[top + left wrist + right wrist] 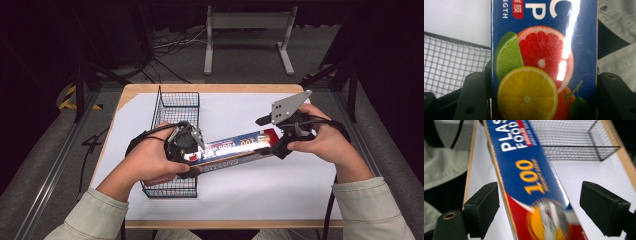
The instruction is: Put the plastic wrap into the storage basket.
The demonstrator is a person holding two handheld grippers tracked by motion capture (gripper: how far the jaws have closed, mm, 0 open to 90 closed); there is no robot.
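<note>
At the left of the high view, a black wire basket (175, 145) stands on the white-covered bench (240, 195), its long side running away from the person. The left hand (147, 162) hovers over the basket's near half and carries the left gripper (192, 155), whose jaws are pinching one end of a long blue box of plastic food wrap (235, 149). In the left gripper view the box (544, 62) sits between the two black jaws, both pressed against its edges, with its printed citrus slices facing the camera; the basket's mesh (451, 62) lies behind at the left and a pale sleeve (616, 37) at the right.

The box stretches from the basket's right rim out to the right, held off the bench, its glossy top catching the light. Nothing lies on the bench under it.

At its far end is the right gripper (280, 145) in the right hand (327, 142), the grey three-cornered plate (289, 106) tilted above it. In the right gripper view the jaws are spread wide, with the red end of the box (534, 190) between them and a clear gap on each side, so neither pad touches it. The basket (574, 142) shows beyond, at the upper right of that view.
</note>
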